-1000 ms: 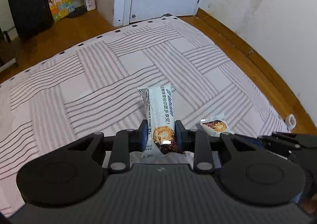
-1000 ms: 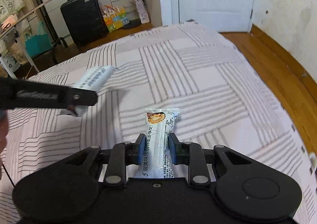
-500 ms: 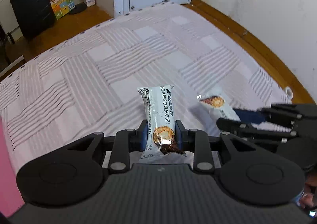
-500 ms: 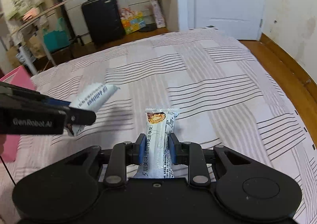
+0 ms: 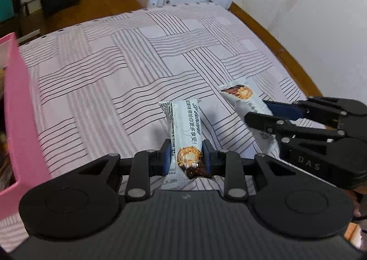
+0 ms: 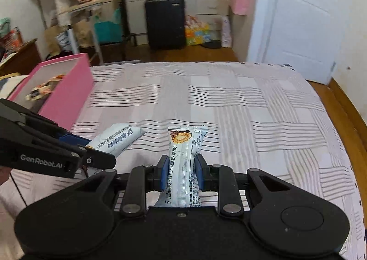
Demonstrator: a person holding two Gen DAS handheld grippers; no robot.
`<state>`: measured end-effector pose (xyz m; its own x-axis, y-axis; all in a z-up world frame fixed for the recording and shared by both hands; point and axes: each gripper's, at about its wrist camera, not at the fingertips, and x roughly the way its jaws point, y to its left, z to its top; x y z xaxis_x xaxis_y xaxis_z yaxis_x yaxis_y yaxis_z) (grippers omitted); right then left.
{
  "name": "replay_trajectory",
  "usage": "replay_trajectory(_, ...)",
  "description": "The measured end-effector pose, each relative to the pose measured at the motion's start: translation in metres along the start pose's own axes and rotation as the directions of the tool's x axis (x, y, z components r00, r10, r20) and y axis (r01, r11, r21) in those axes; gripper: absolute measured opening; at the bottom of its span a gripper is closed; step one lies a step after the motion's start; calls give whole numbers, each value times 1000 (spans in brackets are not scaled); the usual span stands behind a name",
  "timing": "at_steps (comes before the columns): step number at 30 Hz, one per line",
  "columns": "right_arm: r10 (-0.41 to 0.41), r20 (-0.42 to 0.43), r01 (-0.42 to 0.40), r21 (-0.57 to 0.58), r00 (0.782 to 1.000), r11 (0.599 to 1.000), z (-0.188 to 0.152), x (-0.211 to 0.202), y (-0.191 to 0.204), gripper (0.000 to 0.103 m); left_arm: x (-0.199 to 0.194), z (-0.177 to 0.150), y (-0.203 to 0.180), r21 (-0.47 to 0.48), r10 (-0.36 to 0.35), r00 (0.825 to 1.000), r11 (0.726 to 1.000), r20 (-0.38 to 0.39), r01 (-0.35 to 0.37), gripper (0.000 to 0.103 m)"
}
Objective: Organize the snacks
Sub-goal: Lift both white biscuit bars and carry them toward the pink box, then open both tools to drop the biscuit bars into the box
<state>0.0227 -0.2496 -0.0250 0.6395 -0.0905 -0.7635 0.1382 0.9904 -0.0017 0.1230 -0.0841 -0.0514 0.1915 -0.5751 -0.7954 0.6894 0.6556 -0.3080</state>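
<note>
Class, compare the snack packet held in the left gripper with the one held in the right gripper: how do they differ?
The left gripper pinches its snack packet near the biscuit picture, so the plain end points outward. The right gripper pinches its snack packet on the text, so the picture end points outward. Both are the same white wrapper.

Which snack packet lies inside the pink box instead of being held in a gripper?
The orange-patterned packet inside the pink box. The two white packets are clamped: one by the left gripper, one by the right gripper.
</note>
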Motion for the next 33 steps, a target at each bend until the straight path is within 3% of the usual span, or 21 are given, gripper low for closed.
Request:
replay_trajectory(6,94,25,-93,-41,995,995,12,-14,41,28,-58,-14,26,-79,48,996,996,78,-42,27)
replay_trajectory(10,261,51,-262,17,964,965,26,-21,65,28,-99,-29,41,-96,203,966,977,163,-189,27)
replay_trajectory(16,379,66,-374,-76,923,924,48,-11,115,28,-140,-39,85,-219,292,933,944,212,-245,27)
replay_trajectory(27,471,15,-455,-231,882,860,101,59,205,28,-138,-45,177,-404,495,859,818,130,-410,27)
replay_trajectory(28,471,5,-452,-268,882,851,101,63,213,28,-135,-45,185,-423,502,856,806,120,-413,27)
replay_trajectory(32,390,3,-366,-336,921,868,102,79,231,28,-119,-46,203,-474,590,803,733,84,-488,28)
replay_trajectory(33,385,-1,-364,-332,923,870,101,82,233,28,-114,-45,207,-482,597,800,721,67,-498,28)
